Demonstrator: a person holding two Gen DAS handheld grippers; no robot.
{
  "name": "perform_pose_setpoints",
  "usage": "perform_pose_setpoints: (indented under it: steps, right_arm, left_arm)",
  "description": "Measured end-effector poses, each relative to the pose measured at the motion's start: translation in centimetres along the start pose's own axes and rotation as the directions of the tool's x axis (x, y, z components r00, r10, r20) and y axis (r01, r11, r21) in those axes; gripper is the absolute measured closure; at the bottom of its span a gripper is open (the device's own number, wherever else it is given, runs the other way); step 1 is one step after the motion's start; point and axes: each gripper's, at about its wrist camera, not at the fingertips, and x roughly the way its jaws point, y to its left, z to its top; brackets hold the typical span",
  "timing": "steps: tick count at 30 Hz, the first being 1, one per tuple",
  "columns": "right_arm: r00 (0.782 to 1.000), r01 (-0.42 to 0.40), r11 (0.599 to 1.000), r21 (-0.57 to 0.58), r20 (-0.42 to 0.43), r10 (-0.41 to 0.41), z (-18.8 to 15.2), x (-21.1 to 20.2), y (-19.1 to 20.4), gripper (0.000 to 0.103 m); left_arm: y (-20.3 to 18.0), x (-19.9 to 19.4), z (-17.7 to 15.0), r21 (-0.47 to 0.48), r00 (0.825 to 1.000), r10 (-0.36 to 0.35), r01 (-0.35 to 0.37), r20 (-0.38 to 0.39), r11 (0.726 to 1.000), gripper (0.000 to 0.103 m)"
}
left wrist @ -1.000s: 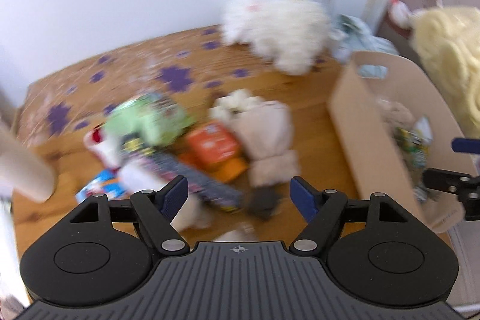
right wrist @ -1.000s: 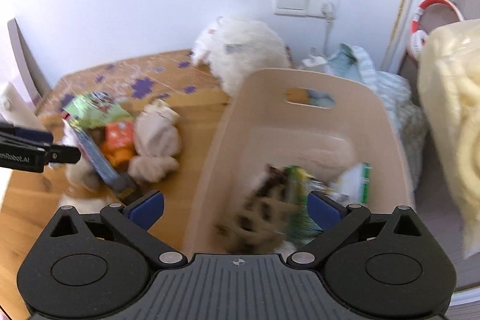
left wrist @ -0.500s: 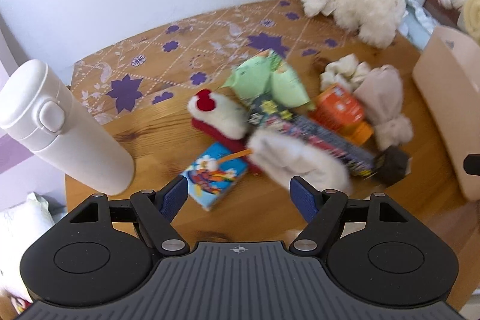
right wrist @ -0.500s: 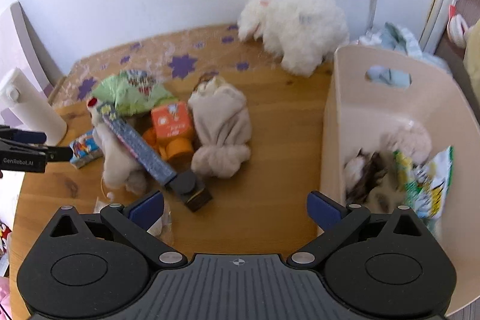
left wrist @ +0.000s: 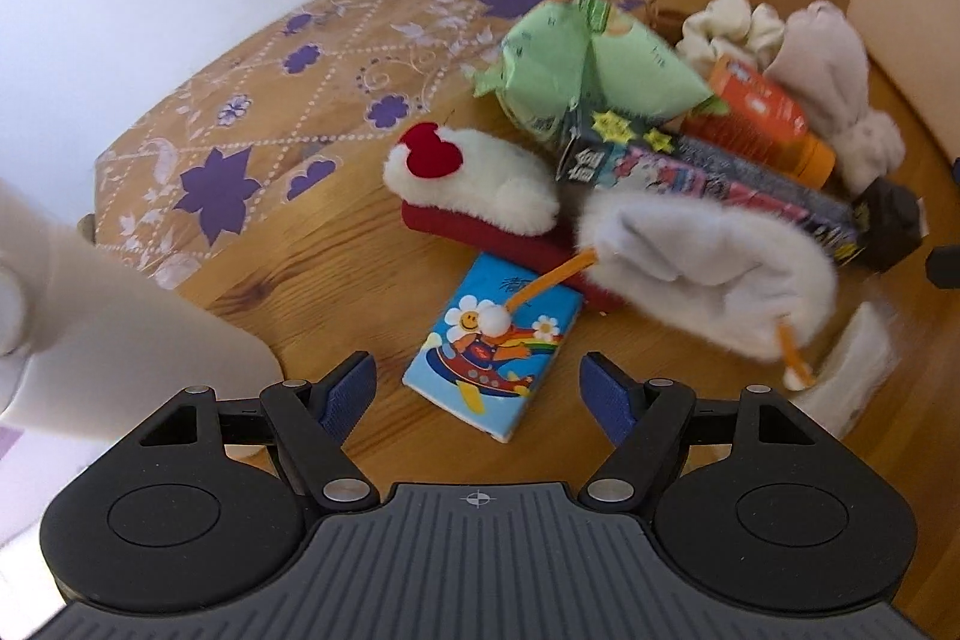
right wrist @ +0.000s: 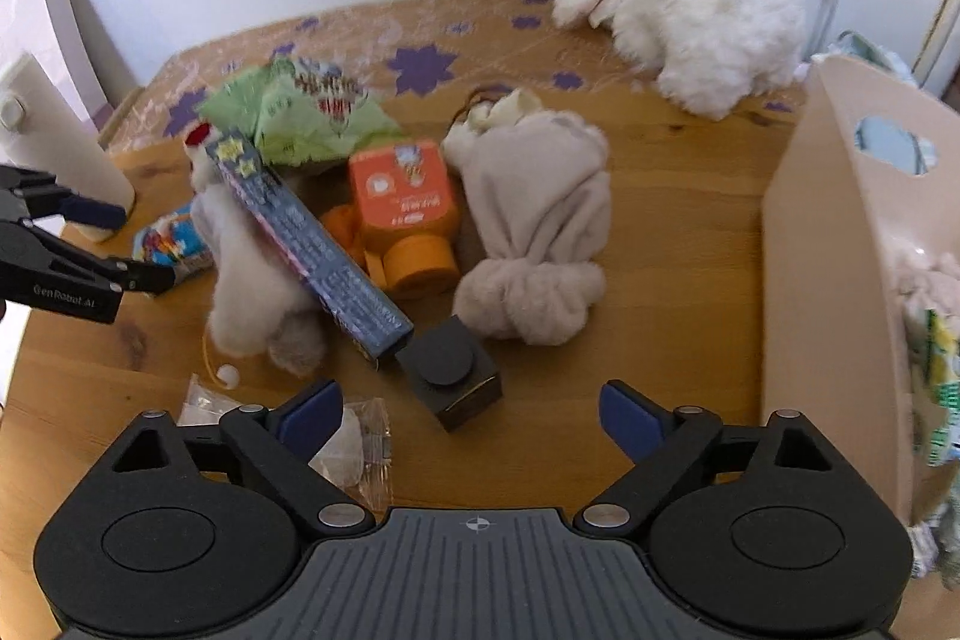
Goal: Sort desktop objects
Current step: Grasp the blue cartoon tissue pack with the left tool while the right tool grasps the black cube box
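A heap of objects lies on the wooden table point(right wrist: 672, 244). In the left wrist view my left gripper point(left wrist: 478, 385) is open just above a blue cartoon tissue pack point(left wrist: 493, 346); beyond it lie a white fluffy slipper point(left wrist: 708, 268), a second slipper with a red heart point(left wrist: 468, 178), a green snack bag point(left wrist: 594, 70) and a long dark box point(left wrist: 720, 178). My right gripper point(right wrist: 471, 409) has its jaws closing, nothing pressed between them, with a small black box point(right wrist: 453, 367) just ahead. An orange bottle point(right wrist: 405, 208) and a beige cloth bundle point(right wrist: 540, 226) lie further on.
A beige bin point(right wrist: 840, 244) with several items inside stands at the right. A white plush animal point(right wrist: 702, 10) sits at the back by the wall. A white flask point(right wrist: 54, 148) stands at the left. Clear plastic packets point(right wrist: 354, 442) lie near the right gripper's left finger.
Both grippers swung left from the bin and came down toward the heap. The tissue pack now lies between the left fingers, and the black box sits just ahead of the right ones.
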Motion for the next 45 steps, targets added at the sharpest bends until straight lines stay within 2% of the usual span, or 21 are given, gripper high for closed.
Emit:
perform_pose_setpoints:
  steps: [8, 11, 12, 16, 18, 22, 24, 33, 39, 45]
  right_arm:
    - [0.998, 0.051, 0.997, -0.062, -0.023, -0.052, -0.1, 3.5, 1.0, 0.02]
    - [0.999, 0.042, 0.997, -0.067, -0.008, -0.043, 0.1, 3.8, 0.9, 0.026]
    - [0.999, 0.045, 0.996, -0.076, -0.005, -0.046, 0.2, 3.9, 0.9, 0.033]
    - [1.0, 0.027, 0.995, -0.101, 0.007, -0.026, 0.6, 3.9, 0.9, 0.05]
    - [1.0, 0.021, 0.993, -0.115, 0.011, -0.02, 0.6, 3.7, 1.0, 0.066]
    - [1.0, 0.014, 0.993, -0.115, 0.009, -0.014, 0.4, 3.6, 1.0, 0.068]
    - [1.0, 0.01, 0.994, -0.11, 0.008, -0.009, 0.3, 3.4, 1.0, 0.073]
    - [1.0, -0.003, 0.995, -0.096, 0.003, 0.003, -1.0, 2.0, 0.4, 0.073]
    - [0.998, -0.022, 0.996, -0.091, 0.053, 0.027, -1.3, -1.1, 0.3, 0.073]
    - [0.991, -0.047, 0.997, -0.061, 0.123, 0.055, -1.3, -4.9, -1.2, 0.073]
  left_arm:
    - [1.2, 2.1, 0.4, -0.019, 0.999, -0.042, 0.042, 0.004, 0.999, 0.027]
    - [1.2, 2.2, 0.8, -0.023, 0.997, -0.081, 0.081, 0.015, 0.996, 0.039]
    - [1.2, 2.3, 0.9, -0.029, 0.995, -0.095, 0.096, 0.014, 0.995, 0.042]
    - [1.1, 2.2, 0.9, -0.035, 0.993, -0.115, 0.116, 0.013, 0.993, 0.05]
    - [1.0, 2.1, 0.9, -0.029, 0.993, -0.119, 0.119, 0.013, 0.992, 0.055]
    - [0.7, 2.0, 0.8, -0.023, 0.994, -0.109, 0.11, 0.013, 0.994, 0.056]
    - [0.6, 2.0, 0.7, -0.021, 0.994, -0.108, 0.108, 0.012, 0.994, 0.056]
    - [0.1, 0.5, 0.2, -0.042, 0.993, -0.111, 0.113, 0.043, 0.993, 0.056]
    - [-0.7, -1.2, 0.2, -0.037, 0.992, -0.106, 0.108, 0.065, 0.993, 0.056]
    - [-1.2, -4.3, 0.7, -0.034, 0.988, -0.092, 0.097, 0.125, 0.995, 0.056]
